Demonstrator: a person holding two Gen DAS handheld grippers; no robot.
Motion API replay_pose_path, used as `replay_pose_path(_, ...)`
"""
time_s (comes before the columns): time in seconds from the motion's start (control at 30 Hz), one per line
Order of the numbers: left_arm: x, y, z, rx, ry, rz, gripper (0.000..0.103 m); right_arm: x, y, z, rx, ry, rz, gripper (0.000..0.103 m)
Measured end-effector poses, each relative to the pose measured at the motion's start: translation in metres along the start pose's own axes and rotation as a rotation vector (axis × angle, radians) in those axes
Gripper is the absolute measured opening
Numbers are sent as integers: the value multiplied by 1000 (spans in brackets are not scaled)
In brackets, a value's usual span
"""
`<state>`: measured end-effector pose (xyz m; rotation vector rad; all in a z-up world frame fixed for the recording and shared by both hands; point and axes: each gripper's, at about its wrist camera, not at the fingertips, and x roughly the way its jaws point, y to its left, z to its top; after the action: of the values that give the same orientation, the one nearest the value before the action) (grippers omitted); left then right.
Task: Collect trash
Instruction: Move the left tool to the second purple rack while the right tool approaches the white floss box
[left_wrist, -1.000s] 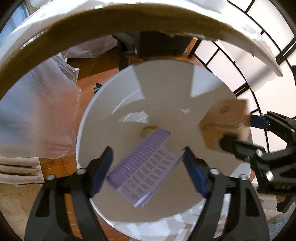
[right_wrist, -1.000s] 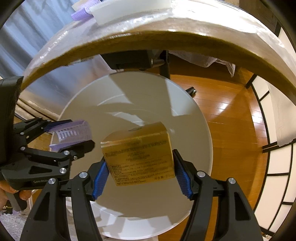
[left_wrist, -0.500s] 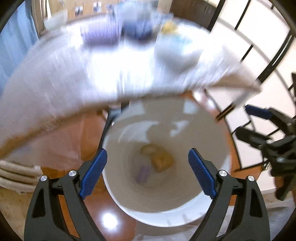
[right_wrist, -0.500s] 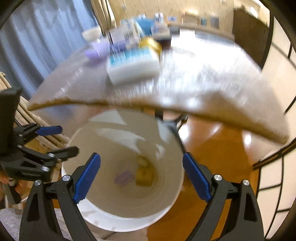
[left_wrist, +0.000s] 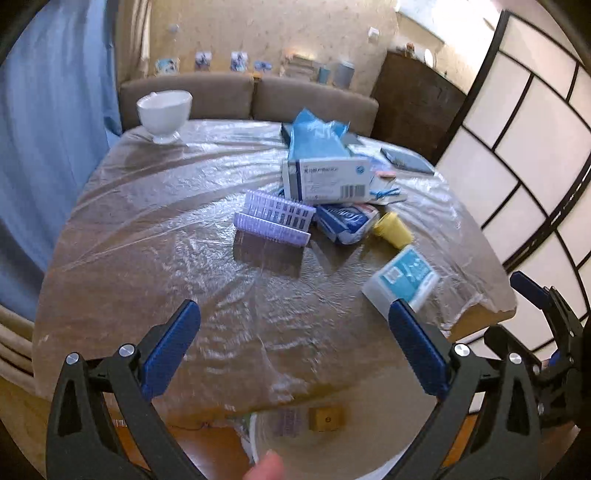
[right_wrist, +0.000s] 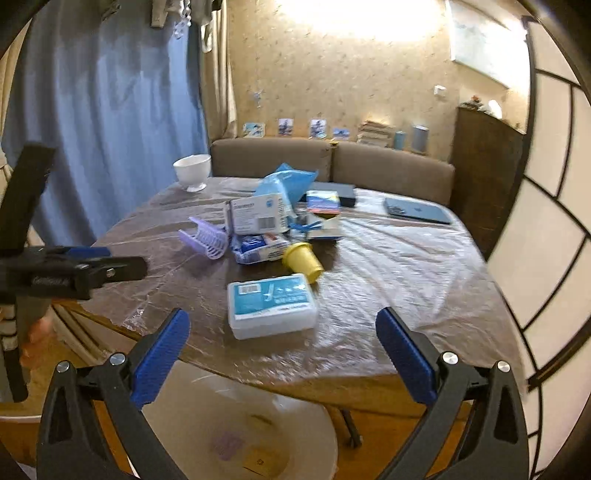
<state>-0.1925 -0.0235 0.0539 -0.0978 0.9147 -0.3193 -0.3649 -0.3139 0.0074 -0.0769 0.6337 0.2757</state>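
A white bin (left_wrist: 332, 458) stands on the floor below the table's near edge; inside lie a purple tray and a yellow box (right_wrist: 260, 461). On the plastic-covered table (left_wrist: 166, 236) lie a purple ribbed tray (left_wrist: 275, 218), a white and teal plastic case (right_wrist: 271, 304), a yellow cup (right_wrist: 301, 258) on its side, a blue-white packet (left_wrist: 345, 221) and a white carton (left_wrist: 325, 179). My left gripper (left_wrist: 295, 347) is open and empty above the table's near edge. My right gripper (right_wrist: 282, 354) is open and empty, just before the plastic case.
A white bowl (left_wrist: 165, 112) stands at the table's far left. A blue bag (left_wrist: 317, 138), booklets and a blue notebook (right_wrist: 417, 214) lie at the back. A brown sofa (right_wrist: 332, 162), a blue curtain (right_wrist: 110, 122) and a paper screen (left_wrist: 535, 147) surround the table.
Both grippers opened and dropped the purple tray and the yellow box into the bin. Both then rose from the bin to above the table's edge.
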Motion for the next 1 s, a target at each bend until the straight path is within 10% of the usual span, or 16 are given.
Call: replay_pose_path(1.0, 108, 19, 64, 102, 84, 60, 102, 105, -7, 3, 120, 133, 31, 99)
